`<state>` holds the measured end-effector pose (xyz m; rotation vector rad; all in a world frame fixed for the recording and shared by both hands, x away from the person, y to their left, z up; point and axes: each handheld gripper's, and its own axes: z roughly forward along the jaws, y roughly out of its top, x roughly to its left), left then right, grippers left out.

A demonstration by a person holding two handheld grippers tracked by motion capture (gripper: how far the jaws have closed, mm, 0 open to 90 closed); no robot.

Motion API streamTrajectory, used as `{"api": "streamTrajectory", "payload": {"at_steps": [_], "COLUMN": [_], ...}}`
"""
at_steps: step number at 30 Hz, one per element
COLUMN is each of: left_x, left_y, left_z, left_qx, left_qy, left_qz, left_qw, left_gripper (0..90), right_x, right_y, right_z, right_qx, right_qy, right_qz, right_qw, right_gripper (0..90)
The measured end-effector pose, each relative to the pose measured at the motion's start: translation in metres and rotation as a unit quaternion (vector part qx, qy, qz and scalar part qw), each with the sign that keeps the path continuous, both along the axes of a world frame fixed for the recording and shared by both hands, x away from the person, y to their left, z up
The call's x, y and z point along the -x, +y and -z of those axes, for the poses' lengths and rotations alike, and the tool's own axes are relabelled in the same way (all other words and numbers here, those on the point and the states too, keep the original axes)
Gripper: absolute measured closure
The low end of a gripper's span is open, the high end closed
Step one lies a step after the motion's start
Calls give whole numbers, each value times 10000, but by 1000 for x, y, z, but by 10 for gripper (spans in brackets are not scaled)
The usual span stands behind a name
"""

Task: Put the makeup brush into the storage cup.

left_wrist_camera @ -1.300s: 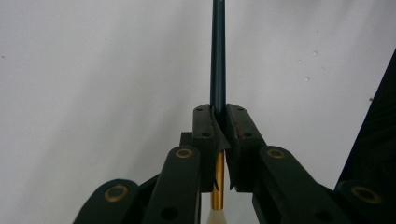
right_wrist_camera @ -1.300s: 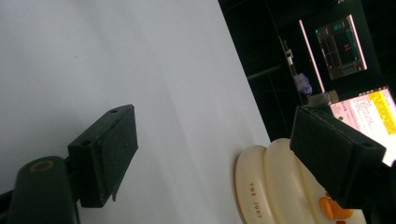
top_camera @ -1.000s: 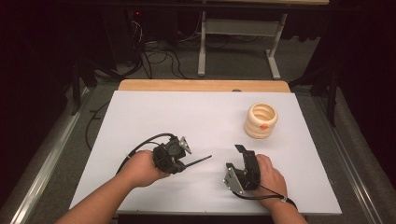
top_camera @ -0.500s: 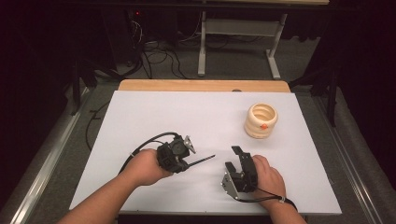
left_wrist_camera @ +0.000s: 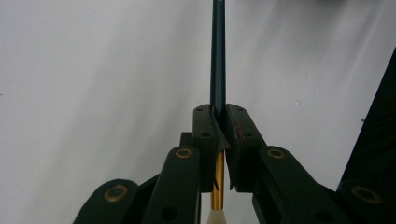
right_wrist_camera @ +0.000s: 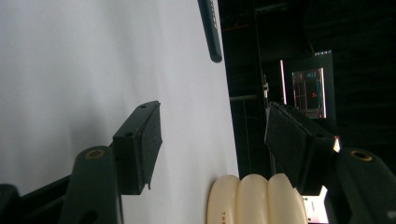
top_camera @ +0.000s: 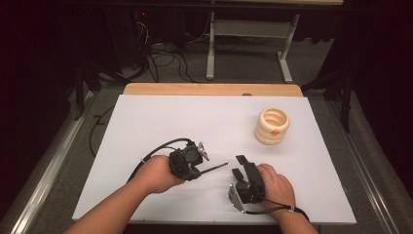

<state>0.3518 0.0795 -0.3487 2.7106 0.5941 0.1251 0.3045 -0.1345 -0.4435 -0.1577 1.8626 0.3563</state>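
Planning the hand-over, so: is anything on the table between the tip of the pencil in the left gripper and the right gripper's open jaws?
Nothing visible. The pencil, clamped in the left gripper, points across bare white table toward the right gripper. The cream ribbed holder stands farther back, aside.

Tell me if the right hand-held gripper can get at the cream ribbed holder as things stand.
Probably yes. The right hand-held gripper has open jaws that have just been closing with nothing between them, and bare white table lies between it and the cream ribbed holder. The pencil in the left hand-held gripper lies off to the side.
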Motion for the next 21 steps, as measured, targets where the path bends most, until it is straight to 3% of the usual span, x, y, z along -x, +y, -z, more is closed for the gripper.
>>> {"api": "streamTrajectory", "payload": {"at_steps": [19, 21], "left_x": [-1, -1], "left_y": [-17, -19], "left_z": [2, 2], "left_qx": [-119, -134], "left_qy": [-13, -11], "left_qz": [104, 120], "left_qw": [9999, 9998], "left_gripper": [833, 833], "right_x": [1, 3], "right_y": [4, 5], "right_z": [1, 1], "right_qx": [209, 296], "right_qy": [50, 58], "right_qz": [-204, -131], "right_qw": [9996, 9995], "right_gripper": [576, 596]}}
